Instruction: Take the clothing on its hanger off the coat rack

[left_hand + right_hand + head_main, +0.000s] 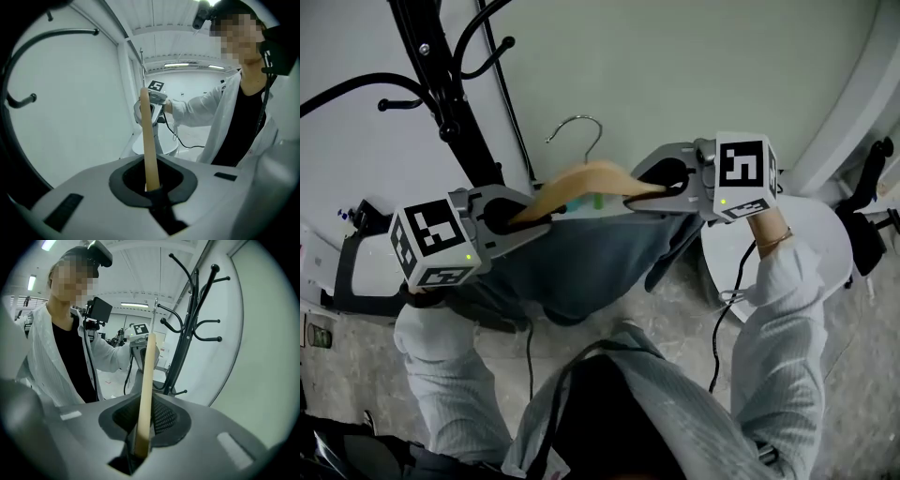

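The black metal coat rack (441,84) stands beyond your left fingers. The blue-grey cloth garment (581,262) hangs below both pairs of fingers, draped on the pale wooden hanger (591,178), whose metal hook is clear of the rack. Your left gripper (523,218) is clenched on one hanger end and your right gripper (649,193) on the other.

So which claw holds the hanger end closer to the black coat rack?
The left claw, clamped on the end of the pale wooden hanger beside the black metal coat rack; the right claw grips the far end, away from it.
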Available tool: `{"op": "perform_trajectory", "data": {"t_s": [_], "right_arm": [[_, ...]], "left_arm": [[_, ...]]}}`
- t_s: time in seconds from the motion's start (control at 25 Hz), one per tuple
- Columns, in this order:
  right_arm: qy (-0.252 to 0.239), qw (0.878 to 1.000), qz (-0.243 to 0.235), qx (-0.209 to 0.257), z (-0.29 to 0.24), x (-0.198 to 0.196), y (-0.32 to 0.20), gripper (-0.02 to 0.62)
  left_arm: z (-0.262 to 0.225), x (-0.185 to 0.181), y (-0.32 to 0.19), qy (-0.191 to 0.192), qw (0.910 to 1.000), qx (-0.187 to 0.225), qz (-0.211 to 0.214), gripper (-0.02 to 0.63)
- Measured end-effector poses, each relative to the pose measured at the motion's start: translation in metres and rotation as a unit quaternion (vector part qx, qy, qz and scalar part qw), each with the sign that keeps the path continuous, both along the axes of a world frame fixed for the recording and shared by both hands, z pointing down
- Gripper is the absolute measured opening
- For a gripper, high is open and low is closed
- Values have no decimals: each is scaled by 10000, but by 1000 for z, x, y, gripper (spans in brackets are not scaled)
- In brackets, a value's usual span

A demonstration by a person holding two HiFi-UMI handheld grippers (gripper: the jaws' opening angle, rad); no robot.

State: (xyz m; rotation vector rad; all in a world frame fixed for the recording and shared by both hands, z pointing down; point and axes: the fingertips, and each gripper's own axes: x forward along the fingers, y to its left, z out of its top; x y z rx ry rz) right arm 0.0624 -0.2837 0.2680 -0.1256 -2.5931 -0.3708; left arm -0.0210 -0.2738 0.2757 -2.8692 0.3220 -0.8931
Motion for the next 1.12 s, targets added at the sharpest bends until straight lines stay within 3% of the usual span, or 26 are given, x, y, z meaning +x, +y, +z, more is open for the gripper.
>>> {"op": "perform_trajectory", "data": {"t_s": [0.24, 0.4, 0.6, 1.12], "right_arm": [[-366, 9985, 361, -197, 35, 26, -2, 51], [-382, 9973, 520, -339, 62, 33, -6, 51], [-376, 9964, 604, -467, 87, 32, -4, 51], [-342, 9965, 459, -610, 95, 28, -5, 51]], "left_arm": [[40, 26, -9, 52, 9990, -293, 338, 21], [67, 31, -16, -148, 9985, -385, 367, 21], [92, 30, -14, -79, 9974, -585, 410, 21], [99, 26, -12, -29, 9970, -723, 286, 21]]}}
